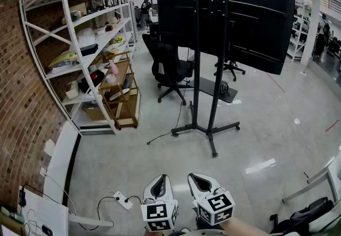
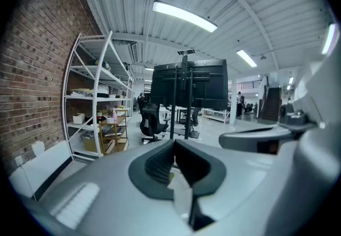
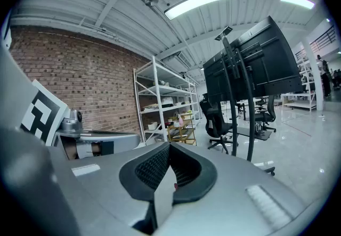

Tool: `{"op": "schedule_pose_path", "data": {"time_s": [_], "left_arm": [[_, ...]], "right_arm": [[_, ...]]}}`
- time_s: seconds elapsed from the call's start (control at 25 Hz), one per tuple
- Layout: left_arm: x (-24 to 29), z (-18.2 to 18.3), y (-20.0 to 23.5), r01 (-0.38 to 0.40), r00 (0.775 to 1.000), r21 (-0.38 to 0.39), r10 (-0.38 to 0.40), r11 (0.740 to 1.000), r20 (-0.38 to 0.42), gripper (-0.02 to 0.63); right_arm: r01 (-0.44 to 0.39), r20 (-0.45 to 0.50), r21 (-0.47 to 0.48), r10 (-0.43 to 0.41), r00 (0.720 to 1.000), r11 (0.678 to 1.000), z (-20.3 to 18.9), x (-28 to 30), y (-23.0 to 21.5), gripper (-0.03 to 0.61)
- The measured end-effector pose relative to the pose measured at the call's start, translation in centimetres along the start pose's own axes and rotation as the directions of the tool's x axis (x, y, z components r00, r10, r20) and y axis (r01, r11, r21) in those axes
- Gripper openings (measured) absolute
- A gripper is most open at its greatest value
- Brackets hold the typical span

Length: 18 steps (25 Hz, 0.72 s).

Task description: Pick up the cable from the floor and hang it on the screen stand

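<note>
Down at the near edge of the head view, the left gripper (image 1: 160, 182) and the right gripper (image 1: 201, 181) hover side by side above the glossy grey floor (image 1: 266, 139). Each gripper's own view shows its jaws closed, tips meeting, with nothing held between them. Both point toward the screen stand (image 1: 213, 96), which stands well ahead of them on its black wheeled base and carries a large dark screen (image 1: 240, 16). A thin black cable (image 1: 160, 137) drops beside the stand's left post and trails across the floor to the left of the base, well apart from both pairs of jaws. Nearer, just left of the left gripper, a white power strip (image 1: 123, 200) lies on the floor with its own dark lead. A white shelf rack (image 1: 85, 43) lines the brick wall.
</note>
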<state>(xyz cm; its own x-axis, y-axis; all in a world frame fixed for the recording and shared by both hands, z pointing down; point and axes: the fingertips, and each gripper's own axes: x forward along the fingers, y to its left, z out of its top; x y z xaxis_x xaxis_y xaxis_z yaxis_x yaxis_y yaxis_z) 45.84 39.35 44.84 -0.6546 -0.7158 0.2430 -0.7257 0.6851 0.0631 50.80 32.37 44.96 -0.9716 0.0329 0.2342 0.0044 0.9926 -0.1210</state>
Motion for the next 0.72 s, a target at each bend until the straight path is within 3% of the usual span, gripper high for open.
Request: {"op": "schedule_pose_path", "data": {"time_s": [0.36, 0.72], "left_arm": [[1.9, 0.2, 2.3, -0.030, 1.000, -0.014, 0.030, 0.999, -0.001, 0.008], [11.4, 1.8, 7.0, -0.088, 0.996, -0.023, 0.088, 0.996, -0.008, 0.008]], "right_arm": [[-0.024, -0.028, 0.009, 0.024, 0.999, 1.000, -0.2, 2.9, -0.6, -0.002], [-0.067, -0.033, -0.003, 0.067, 0.997, 0.998, 2.4, 13.3, -5.6, -0.002]]}}
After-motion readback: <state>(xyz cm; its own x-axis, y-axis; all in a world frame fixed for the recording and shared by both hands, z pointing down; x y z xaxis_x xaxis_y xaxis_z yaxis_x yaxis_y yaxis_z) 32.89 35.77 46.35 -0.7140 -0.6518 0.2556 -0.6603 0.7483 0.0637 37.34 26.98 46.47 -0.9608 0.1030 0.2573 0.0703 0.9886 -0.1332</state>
